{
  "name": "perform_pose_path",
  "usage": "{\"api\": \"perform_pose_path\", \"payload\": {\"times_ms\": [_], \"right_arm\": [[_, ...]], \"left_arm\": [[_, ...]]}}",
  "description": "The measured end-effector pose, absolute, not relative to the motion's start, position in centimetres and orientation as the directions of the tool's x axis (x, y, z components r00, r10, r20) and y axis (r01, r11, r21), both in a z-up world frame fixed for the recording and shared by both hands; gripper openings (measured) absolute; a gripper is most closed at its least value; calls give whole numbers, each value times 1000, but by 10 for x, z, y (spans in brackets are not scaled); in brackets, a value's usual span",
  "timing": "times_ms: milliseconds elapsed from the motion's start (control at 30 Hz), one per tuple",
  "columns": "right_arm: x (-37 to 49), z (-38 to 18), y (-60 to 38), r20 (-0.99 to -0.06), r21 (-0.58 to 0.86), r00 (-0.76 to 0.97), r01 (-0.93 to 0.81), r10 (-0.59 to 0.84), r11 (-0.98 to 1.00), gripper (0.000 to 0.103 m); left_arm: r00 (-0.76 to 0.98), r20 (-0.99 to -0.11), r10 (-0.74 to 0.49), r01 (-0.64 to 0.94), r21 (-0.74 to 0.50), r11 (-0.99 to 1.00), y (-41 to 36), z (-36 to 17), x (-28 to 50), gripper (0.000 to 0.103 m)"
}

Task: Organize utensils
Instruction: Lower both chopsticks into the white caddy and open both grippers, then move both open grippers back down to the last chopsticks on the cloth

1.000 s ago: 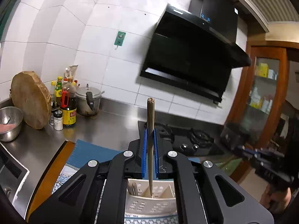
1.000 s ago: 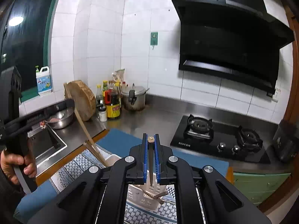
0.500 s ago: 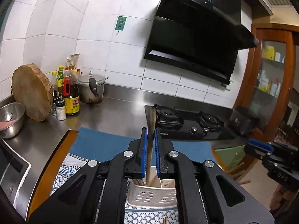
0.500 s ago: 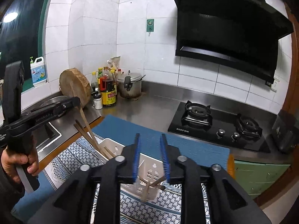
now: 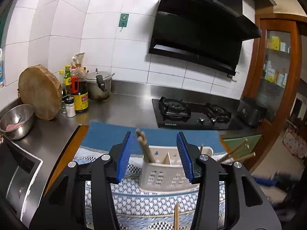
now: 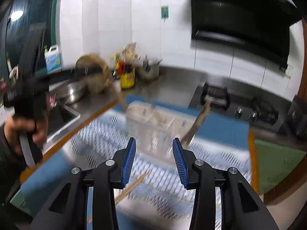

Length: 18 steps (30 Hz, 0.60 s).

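Wooden chopsticks (image 5: 145,147) lean in slotted white plastic caddy (image 5: 167,172).

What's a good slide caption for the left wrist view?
Open left gripper above the white caddy, chopsticks standing in its left compartment.

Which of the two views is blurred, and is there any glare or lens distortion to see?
Right wrist view: heavy motion blur smears the utensil holder and patterned cloth; only the right gripper is sharp. Left wrist view: mostly sharp, fisheye bends the wall tiles, soft glare on the steel counter.
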State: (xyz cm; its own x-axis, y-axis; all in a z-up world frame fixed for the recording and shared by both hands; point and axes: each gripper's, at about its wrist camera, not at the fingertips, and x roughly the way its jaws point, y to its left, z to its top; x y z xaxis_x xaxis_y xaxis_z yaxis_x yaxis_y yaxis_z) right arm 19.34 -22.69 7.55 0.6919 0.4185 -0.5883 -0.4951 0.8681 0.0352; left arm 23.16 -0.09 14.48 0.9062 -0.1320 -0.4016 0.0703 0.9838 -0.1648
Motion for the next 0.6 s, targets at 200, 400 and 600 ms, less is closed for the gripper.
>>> {"api": "perform_pose_path", "payload": {"times_ms": [200, 400, 600], "right_arm": [[165, 17, -211, -688, 115, 580, -506, 436, 855, 39], [143, -33, -196, -758, 197, 472, -492, 450, 848, 39], [123, -65, -173, -797, 218, 399, -511, 454, 831, 41]], "left_arm": [[895, -429, -123, 59, -159, 985, 3, 131, 212, 61], [883, -457, -104, 34, -159, 987, 10, 117, 196, 68], [863, -498, -78, 8, -142, 990, 20, 100, 185, 73]]}}
